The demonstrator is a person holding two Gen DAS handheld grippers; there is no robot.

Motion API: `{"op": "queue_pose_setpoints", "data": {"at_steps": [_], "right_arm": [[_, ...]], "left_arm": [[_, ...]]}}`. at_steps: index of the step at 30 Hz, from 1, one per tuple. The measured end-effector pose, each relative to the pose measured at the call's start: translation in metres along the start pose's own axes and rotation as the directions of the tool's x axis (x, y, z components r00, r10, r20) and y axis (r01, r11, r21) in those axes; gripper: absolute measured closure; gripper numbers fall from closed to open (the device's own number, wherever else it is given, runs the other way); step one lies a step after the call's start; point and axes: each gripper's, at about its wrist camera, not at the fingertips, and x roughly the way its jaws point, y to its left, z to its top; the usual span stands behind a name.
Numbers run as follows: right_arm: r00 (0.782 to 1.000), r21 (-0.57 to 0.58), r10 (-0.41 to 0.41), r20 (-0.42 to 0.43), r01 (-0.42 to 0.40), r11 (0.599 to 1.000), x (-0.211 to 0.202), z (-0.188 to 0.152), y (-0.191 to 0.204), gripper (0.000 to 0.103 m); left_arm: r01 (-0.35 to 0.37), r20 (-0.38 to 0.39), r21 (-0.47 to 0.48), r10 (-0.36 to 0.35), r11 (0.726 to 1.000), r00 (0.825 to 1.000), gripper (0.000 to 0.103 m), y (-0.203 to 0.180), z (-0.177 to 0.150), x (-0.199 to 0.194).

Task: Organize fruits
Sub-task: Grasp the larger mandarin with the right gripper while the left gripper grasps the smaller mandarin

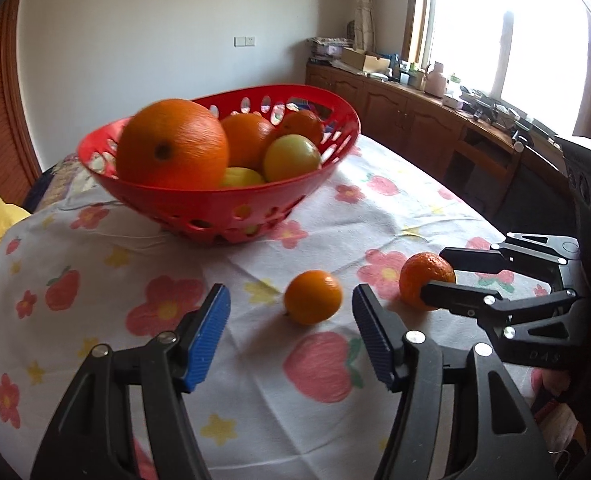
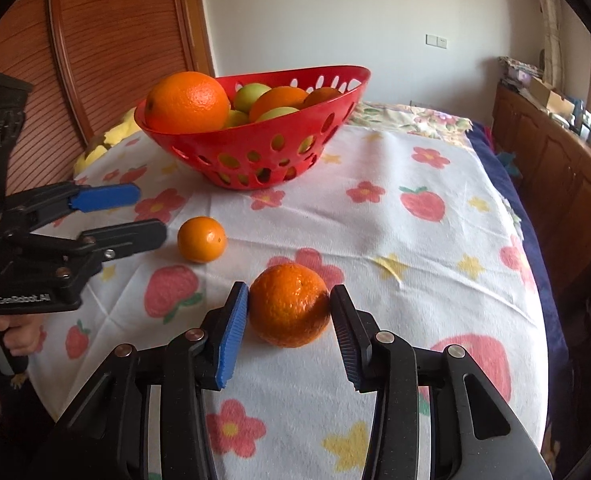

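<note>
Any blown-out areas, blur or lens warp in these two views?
Left wrist view: the window is blown out white, the big orange in the red basket looks slightly soft, and edges curve with fisheye warp. Right wrist view: even light, sharp mandarin, and the wooden door bows.

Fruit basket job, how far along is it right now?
Done: the red basket already holds several oranges and greenish fruit. In hand: the right hand-held gripper brackets the bumpy orange on the cloth, jaws not clearly clamped. Left: the small orange lies loose ahead of the open left hand-held gripper.
</note>
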Motion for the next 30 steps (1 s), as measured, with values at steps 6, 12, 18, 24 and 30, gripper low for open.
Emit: {"op": "queue_pose_setpoints", "data": {"at_steps": [6,12,18,24,30], "right_arm": [[1.0,0.029,0.001,0.02,-0.001,1.0,-0.001,-0.006,0.0,0.059],[0.999,0.058,0.024,0.025,-0.026,0.998,-0.001,-0.011,-0.003,0.057],[0.999,0.042,0.012,0.034,-0.013,0.999,0.0,-0.011,0.002,0.057],[0.999,0.037,0.013,0.039,-0.014,0.999,0.0,-0.013,0.003,0.057],[0.999,0.043,0.028,0.033,-0.029,0.999,0.001,-0.013,0.001,0.056]], "left_arm": [[0.015,-0.04,0.003,-0.015,1.0,0.999,0.048,-0.007,0.004,0.014],[0.016,-0.064,0.021,-0.014,1.0,0.998,0.048,-0.013,0.007,0.022],[0.01,-0.096,0.031,-0.007,0.999,0.995,0.05,-0.014,0.007,0.03],[0.014,-0.118,0.035,-0.01,0.999,0.993,0.057,-0.016,0.005,0.035],[0.014,-0.115,0.039,-0.009,0.999,0.993,0.065,-0.014,0.001,0.032]]}}
